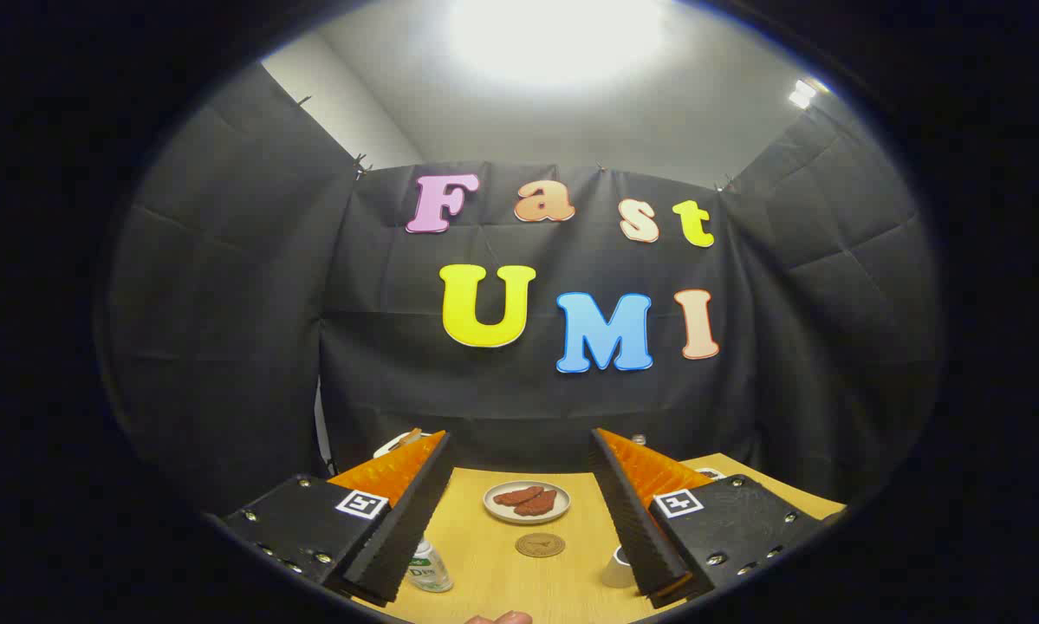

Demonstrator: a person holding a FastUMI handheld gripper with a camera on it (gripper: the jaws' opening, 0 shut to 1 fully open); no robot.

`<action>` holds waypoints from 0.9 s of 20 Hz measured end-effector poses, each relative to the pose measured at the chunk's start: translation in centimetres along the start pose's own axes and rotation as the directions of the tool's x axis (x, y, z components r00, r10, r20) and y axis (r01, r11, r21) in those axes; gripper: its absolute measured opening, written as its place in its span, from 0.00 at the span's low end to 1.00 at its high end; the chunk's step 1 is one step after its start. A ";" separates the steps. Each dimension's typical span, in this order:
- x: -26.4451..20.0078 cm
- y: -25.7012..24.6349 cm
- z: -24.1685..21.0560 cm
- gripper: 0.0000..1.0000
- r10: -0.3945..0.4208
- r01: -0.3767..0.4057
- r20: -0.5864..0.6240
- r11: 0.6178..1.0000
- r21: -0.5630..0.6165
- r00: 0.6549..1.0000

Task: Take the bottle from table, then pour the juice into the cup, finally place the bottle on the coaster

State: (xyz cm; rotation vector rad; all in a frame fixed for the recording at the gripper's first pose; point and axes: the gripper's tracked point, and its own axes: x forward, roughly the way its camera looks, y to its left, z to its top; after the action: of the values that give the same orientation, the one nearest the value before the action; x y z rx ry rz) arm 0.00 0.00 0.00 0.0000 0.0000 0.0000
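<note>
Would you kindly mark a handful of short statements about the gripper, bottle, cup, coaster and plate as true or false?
1. The gripper is open, with nothing between its fingers. True.
2. The bottle is held upright between the fingers. False: it stands on the table, partly behind one finger, and is not gripped.
3. The coaster has nothing on it. True.
4. The plate lies beyond the coaster and holds reddish-brown pieces. True.
5. The cup stands on the coaster. False: it stands on the table, apart from the coaster, beside the other finger.
</note>
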 end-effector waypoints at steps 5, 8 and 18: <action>0.3 1.2 0.1 0.96 0.040 -0.040 0.005 0.999 0.005 0.999; 0.3 2.2 0.0 0.96 0.071 -0.071 -0.005 0.997 -0.008 0.997; 0.1 2.7 0.8 0.96 0.092 -0.093 0.037 0.995 0.022 0.995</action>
State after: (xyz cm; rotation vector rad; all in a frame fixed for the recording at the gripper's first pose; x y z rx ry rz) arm 0.11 2.74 0.76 0.0240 -0.0363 0.0927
